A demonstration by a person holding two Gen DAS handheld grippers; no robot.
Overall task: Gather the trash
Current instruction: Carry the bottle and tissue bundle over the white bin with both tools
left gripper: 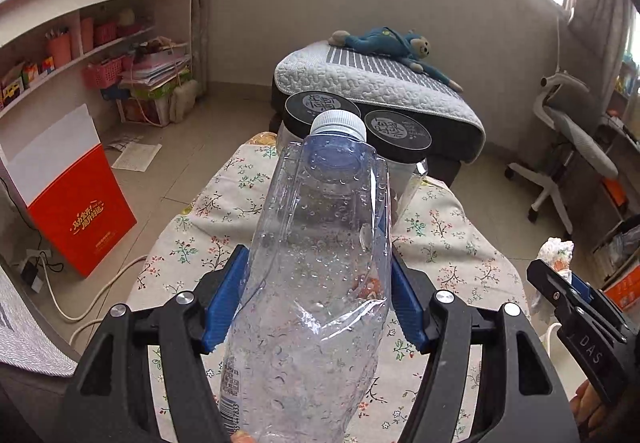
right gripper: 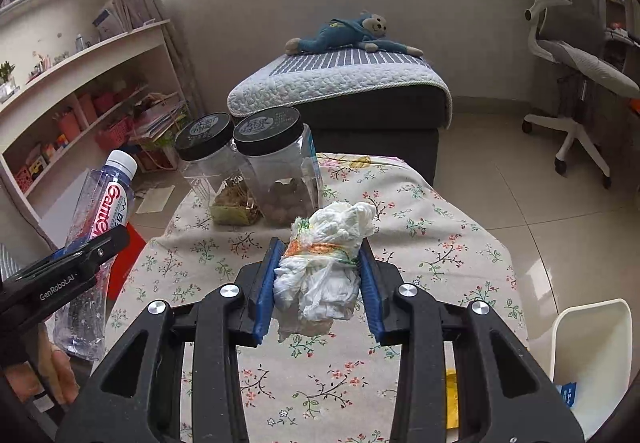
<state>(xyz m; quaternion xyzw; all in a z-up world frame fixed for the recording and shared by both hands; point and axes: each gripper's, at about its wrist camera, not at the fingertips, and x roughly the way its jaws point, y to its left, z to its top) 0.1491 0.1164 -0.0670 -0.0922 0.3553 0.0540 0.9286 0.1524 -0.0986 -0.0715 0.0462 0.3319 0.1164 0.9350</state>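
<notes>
My left gripper (left gripper: 318, 283) is shut on a crushed clear plastic bottle (left gripper: 320, 243) with a white cap, held above the floral tablecloth (left gripper: 460, 243). The bottle also shows in the right wrist view (right gripper: 100, 211) at the left, with a red label. My right gripper (right gripper: 320, 275) is shut on a crumpled white tissue wad (right gripper: 324, 267) with an orange and green printed band, held above the table. The wad and the right gripper show at the right edge of the left wrist view (left gripper: 556, 255).
Two clear jars with black lids (right gripper: 276, 171) stand at the table's far edge. A white bin (right gripper: 592, 355) stands on the floor at the right. Behind are a padded bench with a blue plush monkey (right gripper: 352, 31), shelves at the left and an office chair (right gripper: 572, 75).
</notes>
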